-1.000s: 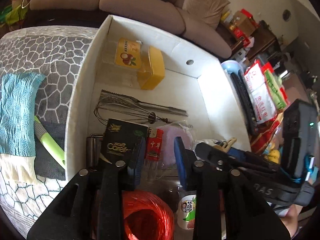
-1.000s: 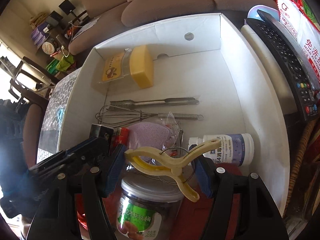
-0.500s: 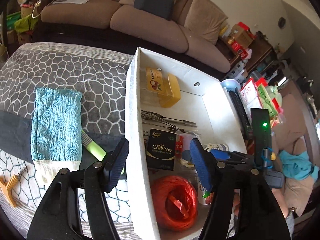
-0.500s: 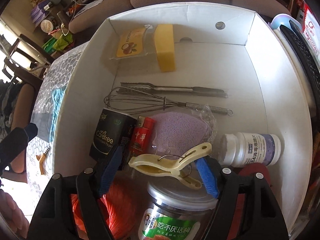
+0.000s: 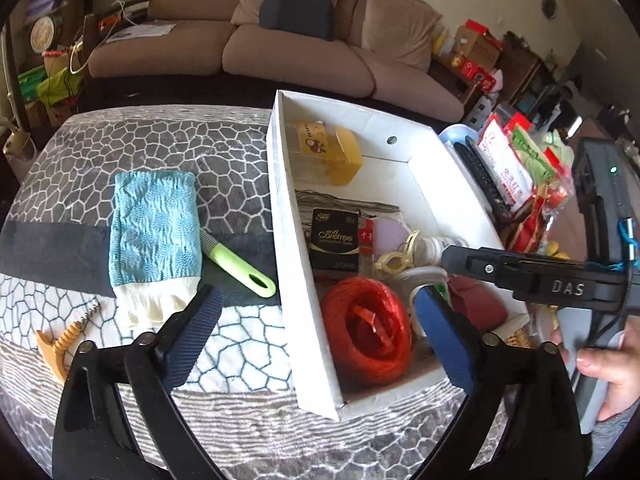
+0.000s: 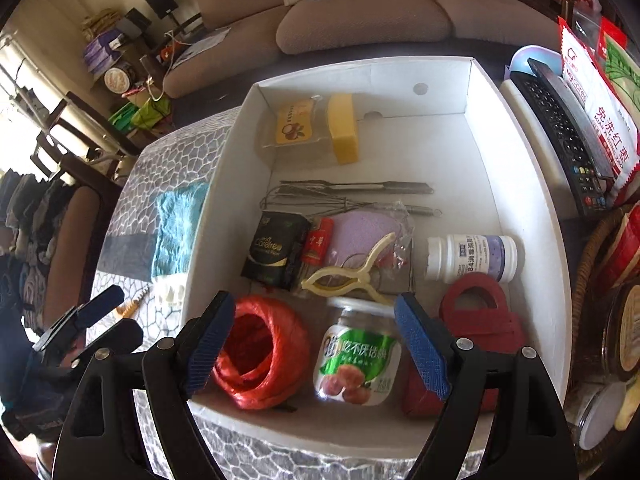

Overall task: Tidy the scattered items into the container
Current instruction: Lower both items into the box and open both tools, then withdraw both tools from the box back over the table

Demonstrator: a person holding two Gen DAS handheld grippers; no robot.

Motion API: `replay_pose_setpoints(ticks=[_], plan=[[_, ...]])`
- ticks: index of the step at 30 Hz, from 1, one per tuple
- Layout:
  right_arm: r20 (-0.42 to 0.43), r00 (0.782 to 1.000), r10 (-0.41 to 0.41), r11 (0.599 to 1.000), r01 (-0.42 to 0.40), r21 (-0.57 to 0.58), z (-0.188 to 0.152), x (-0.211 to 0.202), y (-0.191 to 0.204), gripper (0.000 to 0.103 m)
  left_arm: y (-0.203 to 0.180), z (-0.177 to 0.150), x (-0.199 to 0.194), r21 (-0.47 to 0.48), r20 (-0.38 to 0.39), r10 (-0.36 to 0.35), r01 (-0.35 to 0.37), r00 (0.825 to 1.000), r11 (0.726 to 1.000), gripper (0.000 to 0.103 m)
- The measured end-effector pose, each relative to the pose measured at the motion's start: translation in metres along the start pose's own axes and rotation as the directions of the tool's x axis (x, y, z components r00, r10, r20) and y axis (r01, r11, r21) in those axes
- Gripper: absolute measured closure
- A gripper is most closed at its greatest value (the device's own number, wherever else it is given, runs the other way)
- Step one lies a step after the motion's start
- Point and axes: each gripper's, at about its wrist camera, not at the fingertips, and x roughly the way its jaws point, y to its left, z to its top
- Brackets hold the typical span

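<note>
Released, the yellow clothespin [image 6: 354,272] lies in the white box [image 6: 532,216]; right gripper [image 6: 316,344] and left gripper [image 5: 316,320] both hang empty, jaws spread.

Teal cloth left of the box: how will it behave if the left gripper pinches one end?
The teal cloth lies flat and limp on the tablecloth, so it probably drapes and hangs rather than holding shape. Its knit looks thin, so likely light. It covers one end of the green-handled tool, which may get dragged along.
</note>
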Motion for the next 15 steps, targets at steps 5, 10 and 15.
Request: replay_pose_setpoints(ticks=[5, 10, 15], plan=[[-0.002, 0.997, -0.08, 0.994, 0.08, -0.075, -0.027, -0.013, 0.02, 0.008, -0.001, -0.016, -0.029, 0.013, 0.009, 0.048, -0.048, 0.999, 0.999, 0.0], [0.031, 0.996, -0.088, 0.993, 0.09, -0.077, -0.057, -0.031, 0.03, 0.0, -0.005, -0.028, -0.062, 0.032, 0.037, 0.063, -0.064, 0.997, 0.997, 0.0], [0.063, 0.994, -0.09, 0.993, 0.094, -0.064, -0.078, -0.05, 0.043, 0.0, -0.007, -0.041, -0.095, 0.047, 0.059, 0.079, -0.081, 0.995, 0.996, 0.0]])
